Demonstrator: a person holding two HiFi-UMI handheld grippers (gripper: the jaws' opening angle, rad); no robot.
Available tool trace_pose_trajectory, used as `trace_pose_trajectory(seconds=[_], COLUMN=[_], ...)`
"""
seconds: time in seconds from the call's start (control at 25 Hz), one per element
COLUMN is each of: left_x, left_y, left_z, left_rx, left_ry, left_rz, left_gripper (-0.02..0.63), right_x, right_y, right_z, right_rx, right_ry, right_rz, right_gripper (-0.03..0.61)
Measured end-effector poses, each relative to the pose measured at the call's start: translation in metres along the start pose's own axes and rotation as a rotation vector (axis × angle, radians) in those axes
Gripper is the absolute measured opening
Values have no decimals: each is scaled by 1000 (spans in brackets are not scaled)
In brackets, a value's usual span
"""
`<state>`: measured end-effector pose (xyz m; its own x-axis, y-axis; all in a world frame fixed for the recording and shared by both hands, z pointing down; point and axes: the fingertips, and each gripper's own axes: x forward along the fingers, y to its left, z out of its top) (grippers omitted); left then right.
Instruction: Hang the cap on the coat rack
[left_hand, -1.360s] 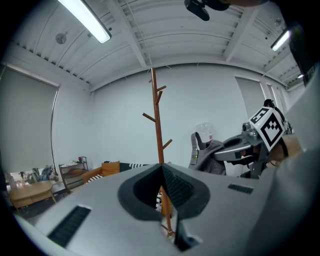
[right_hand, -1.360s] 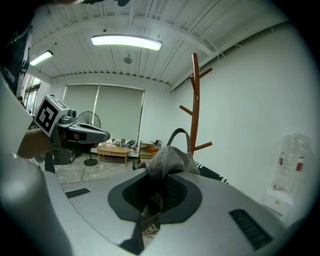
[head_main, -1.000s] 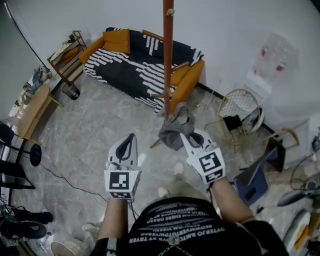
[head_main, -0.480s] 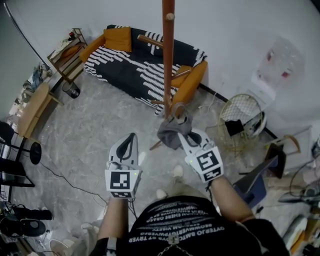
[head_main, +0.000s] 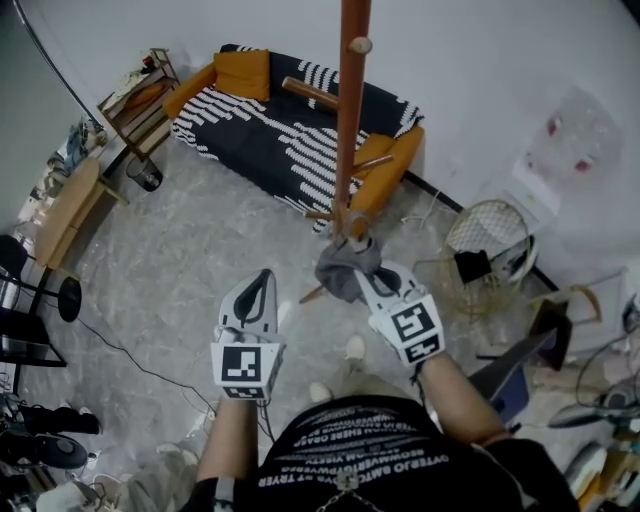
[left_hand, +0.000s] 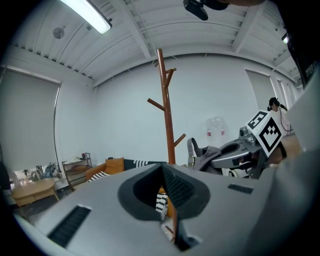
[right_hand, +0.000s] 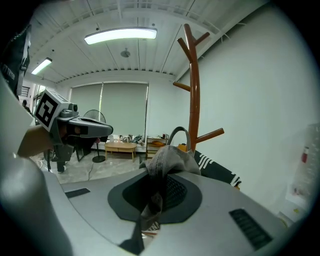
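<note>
- My right gripper (right_hand: 152, 202) has its jaws drawn close together, pinching a fold of the grey cap (right_hand: 167, 160); the cloth runs down between the pads and bunches up above them.
- The cap's strap stands up in a small arch over the bunched cloth, seen in the right gripper view.
- My left gripper (left_hand: 165, 197) has its jaws together too, with nothing between them; only a sliver of the room shows through.
- In the head view the right gripper (head_main: 372, 282) reaches forward with the cap (head_main: 345, 268) hanging off its tip. The left gripper (head_main: 260, 285) sits beside it, apart from the cap.
- From the left gripper view, the cap (left_hand: 199, 152) hangs at the front of the right gripper, to the right of the rack's pole.
- The cap is off the rack: it rests on no peg and is held up in the air near the pole.
- The brown wooden coat rack (head_main: 348, 120) rises straight ahead of me, its pegs angling upward off the pole (right_hand: 194, 90).
- Behind the rack stands a sofa (head_main: 265, 135) in black and white stripes with orange cushions, against the white wall.
- To the right, a wire basket (head_main: 490, 240) lies on the grey floor (head_main: 190, 260).
</note>
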<state>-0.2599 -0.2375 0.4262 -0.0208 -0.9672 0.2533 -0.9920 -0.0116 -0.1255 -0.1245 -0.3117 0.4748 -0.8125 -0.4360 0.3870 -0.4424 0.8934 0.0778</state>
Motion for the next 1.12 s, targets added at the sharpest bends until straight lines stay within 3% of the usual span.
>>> trace_pose_trajectory(seconds=[0.8, 1.12], left_x=[30, 35], left_y=[18, 19], left_z=[-13, -23], left_rx=[-48, -24], left_ry=[35, 58], left_rz=[31, 29], left_gripper=[-6, -6], right_x=[55, 72], right_y=[-13, -20], right_z=[-42, -57], right_rx=[27, 29], right_ry=[109, 148], right_rz=[52, 50], right_gripper=[17, 17])
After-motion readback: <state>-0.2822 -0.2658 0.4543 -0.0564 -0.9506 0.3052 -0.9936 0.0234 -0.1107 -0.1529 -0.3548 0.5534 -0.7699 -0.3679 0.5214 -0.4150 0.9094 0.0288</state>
